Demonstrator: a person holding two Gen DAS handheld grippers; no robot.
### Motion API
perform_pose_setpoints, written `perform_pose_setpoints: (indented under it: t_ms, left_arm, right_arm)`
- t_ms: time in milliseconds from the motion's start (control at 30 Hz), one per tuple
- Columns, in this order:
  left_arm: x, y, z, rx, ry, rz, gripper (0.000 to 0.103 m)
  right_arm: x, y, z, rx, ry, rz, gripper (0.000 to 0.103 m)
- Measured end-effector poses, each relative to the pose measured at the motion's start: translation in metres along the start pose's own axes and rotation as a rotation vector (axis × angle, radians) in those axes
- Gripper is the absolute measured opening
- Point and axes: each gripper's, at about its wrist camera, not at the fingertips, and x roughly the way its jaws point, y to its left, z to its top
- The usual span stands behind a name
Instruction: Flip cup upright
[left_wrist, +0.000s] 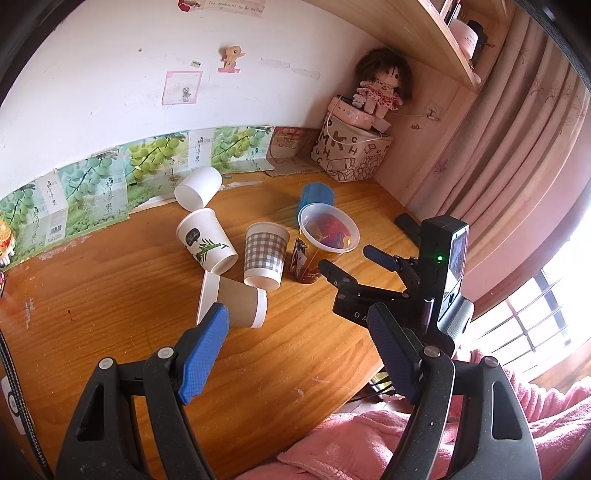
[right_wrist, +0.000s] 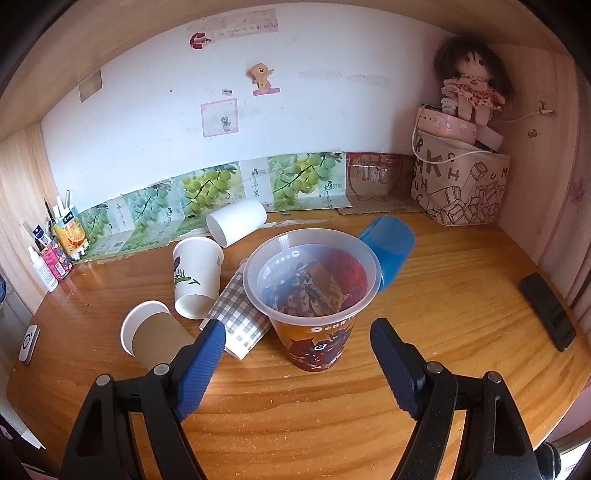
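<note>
Right wrist view: right gripper (right_wrist: 297, 352) fingers stood apart near upright clear cup (right_wrist: 314, 295); advancing risked toppling it onto checked cup (right_wrist: 236, 317).

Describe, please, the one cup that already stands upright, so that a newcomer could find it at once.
On the wooden desk, look at the cluster of cups in front of the grape-print boxes along the wall. The clear plastic cup with a printed red-and-orange sleeve stands at the cluster's right side, mouth up. Its paper and blue neighbours all lie tipped over.
</note>
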Motion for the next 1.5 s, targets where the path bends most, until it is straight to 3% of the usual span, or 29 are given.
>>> perform_pose_setpoints:
  t_ms: [333,667,967,1333,1500]
  left_arm:
    - [0.002,0.001,-0.01,-0.14,-0.023,-0.015,0.081]
    - [-0.021,-0.027,-0.014,-0.277,-0.178,0.179,0.082]
    - [-0.047,-0.063,-0.03,-0.358,-0.214,0.358,0.087]
    - [-0.079,-0.104,-0.02,-0.331,-0.274,0.479,0.089]
    - [-0.091,-0.121,-0.012,-0.324,-0.352,0.509,0.098]
  right_arm:
    - [-0.024,0.002,0.003,-0.015,0.027,0.048,0.081]
    - [-0.077,-0.01,0.031,-0.054,-0.003,0.175,0.082]
    - [-0.133,-0.028,0.047,-0.042,-0.041,0.197,0.083]
    - [-0.197,-0.053,0.054,0.034,-0.079,0.221,0.084]
    - [-0.225,-0.063,0.058,0.065,-0.127,0.235,0.084]
